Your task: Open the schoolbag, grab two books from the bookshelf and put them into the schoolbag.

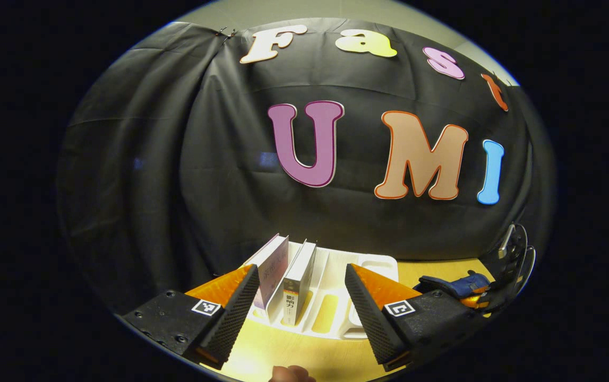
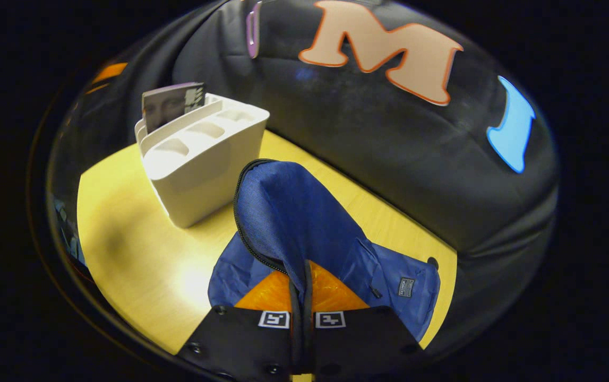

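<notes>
Schoolbag (image 2: pixel 304 228) is lying on the yellow bench (image 2: pixel 139 265), blue, w/ its zip edge curving round a raised flap; right gripper (image 2: pixel 302 305) is pinching that flap, fingers pressed together on a fold of the blue fabric & lifting it up off the bag. In the right gripper view the white bookshelf (image 2: pixel 203 159) is standing just behind the bag, near but apart, w/ one book (image 2: pixel 169 103) sticking up from its far slot. In the left gripper view the left gripper (image 1: pixel 301 294) is hanging w/ fingers spread wide, nothing between them, pointing toward the bookshelf (image 1: pixel 336 302). Two books are standing upright in its left slots: a pale purple one (image 1: pixel 272 268) at the outer side & a white one (image 1: pixel 300 281) just beside it; slots to the right are showing bare. Schoolbag (image 1: pixel 453 284) is showing to the right of the shelf on the bench (image 1: pixel 283 355), partly hidden behind the other gripper.
</notes>
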Demonstrator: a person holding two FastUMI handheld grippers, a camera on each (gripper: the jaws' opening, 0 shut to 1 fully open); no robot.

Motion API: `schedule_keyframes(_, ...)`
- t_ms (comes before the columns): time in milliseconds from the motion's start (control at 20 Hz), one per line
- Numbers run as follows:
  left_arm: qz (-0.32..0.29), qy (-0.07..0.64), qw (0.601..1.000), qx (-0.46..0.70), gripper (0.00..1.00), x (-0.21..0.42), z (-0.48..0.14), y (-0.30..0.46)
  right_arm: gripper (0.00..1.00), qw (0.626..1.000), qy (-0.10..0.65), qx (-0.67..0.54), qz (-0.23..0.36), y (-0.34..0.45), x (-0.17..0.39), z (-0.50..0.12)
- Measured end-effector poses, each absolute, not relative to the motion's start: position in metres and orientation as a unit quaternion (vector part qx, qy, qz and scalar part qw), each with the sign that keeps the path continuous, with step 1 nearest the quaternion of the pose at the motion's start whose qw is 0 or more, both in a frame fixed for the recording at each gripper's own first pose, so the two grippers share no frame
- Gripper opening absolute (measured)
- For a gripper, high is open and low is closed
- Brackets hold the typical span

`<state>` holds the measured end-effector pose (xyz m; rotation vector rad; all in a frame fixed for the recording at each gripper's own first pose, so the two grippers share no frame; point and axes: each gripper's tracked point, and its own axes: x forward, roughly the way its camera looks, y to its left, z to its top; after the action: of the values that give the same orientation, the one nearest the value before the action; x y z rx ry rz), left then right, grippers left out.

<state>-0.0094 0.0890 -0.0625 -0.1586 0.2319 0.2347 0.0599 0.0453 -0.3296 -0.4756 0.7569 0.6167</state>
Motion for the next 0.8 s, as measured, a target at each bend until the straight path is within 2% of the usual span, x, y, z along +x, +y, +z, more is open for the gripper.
schedule_keyframes(200,0.114,0.123,0.982,-0.084,0.96,-0.004,-0.068,0.088,0.04,0.887,0.363,-0.132,0.253,0.029,0.072,-0.314)
schedule_keyframes(250,0.113,0.125,0.982,-0.086,0.96,-0.003,-0.070,0.089,0.02,0.896,0.362,-0.098,0.237,0.025,0.075,-0.310)
schedule_keyframes(300,0.113,0.128,0.982,-0.086,0.95,-0.003,-0.072,0.089,0.04,0.904,0.361,-0.067,0.219,0.021,0.078,-0.304)
schedule_keyframes(350,0.112,0.130,0.981,-0.087,0.96,-0.001,-0.073,0.089,0.01,0.909,0.362,-0.037,0.205,0.017,0.082,-0.301)
schedule_keyframes(450,0.112,0.133,0.981,-0.087,0.96,0.000,-0.075,0.091,0.06,0.915,0.359,0.007,0.181,0.006,0.086,-0.299)
schedule_keyframes(500,0.111,0.135,0.981,-0.085,0.93,0.001,-0.077,0.090,0.04,0.919,0.355,0.026,0.168,0.000,0.089,-0.298)
schedule_keyframes(650,0.104,0.139,0.982,-0.078,0.95,0.009,-0.079,0.091,0.06,0.923,0.349,0.097,0.133,-0.012,0.092,-0.292)
schedule_keyframes(800,0.094,0.147,0.982,-0.069,0.95,0.023,-0.084,0.092,0.04,0.921,0.342,0.159,0.101,-0.022,0.094,-0.290)
